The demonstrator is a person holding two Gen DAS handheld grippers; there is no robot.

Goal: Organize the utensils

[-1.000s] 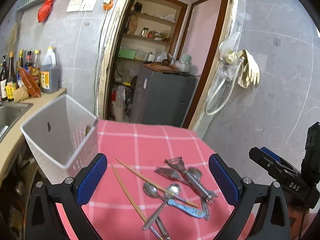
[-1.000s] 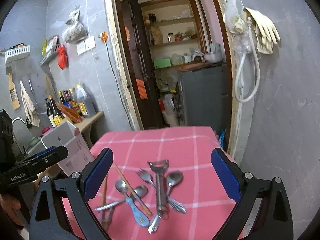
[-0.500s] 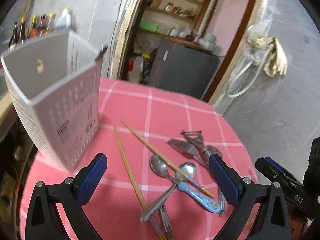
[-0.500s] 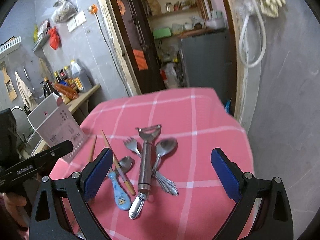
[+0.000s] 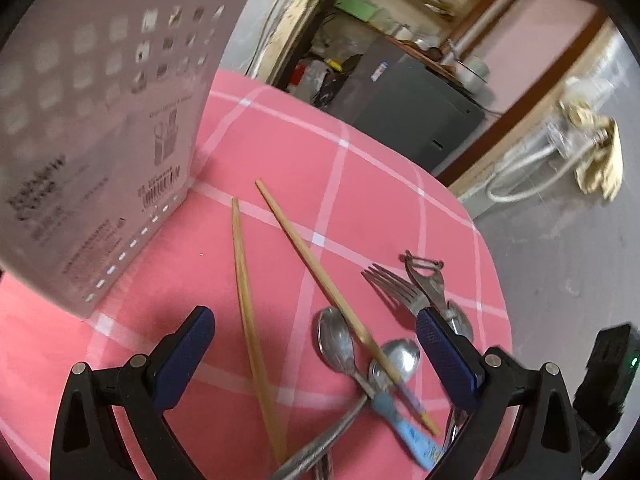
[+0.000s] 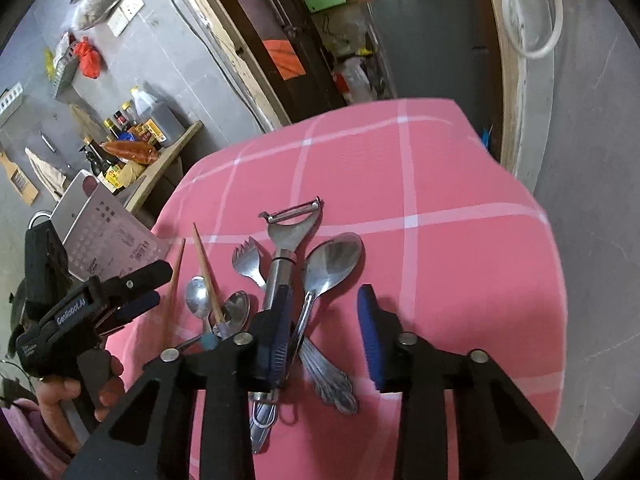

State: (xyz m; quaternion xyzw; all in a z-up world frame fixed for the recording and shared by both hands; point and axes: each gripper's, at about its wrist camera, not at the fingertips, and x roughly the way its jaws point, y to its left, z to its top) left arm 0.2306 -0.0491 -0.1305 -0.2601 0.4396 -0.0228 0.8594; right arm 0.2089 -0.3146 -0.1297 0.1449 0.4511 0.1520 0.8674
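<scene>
From the left wrist we see our left gripper (image 5: 316, 354) with its pads wide apart, holding nothing, low over two chopsticks (image 5: 244, 300) and two small spoons (image 5: 340, 340) on the pink checked tablecloth (image 5: 280, 140). The white perforated utensil basket (image 5: 92, 128) stands close at the cloth's left edge, with bare cloth beyond the chopsticks. From the right wrist we see more: our right gripper (image 6: 324, 332) with its pads also apart, one pad (image 6: 276, 340) over the peeler (image 6: 286, 248) handle, the other on open cloth, the large spoon (image 6: 330, 264) and fork (image 6: 248, 262) between them; whether a pad touches, we cannot tell.
</scene>
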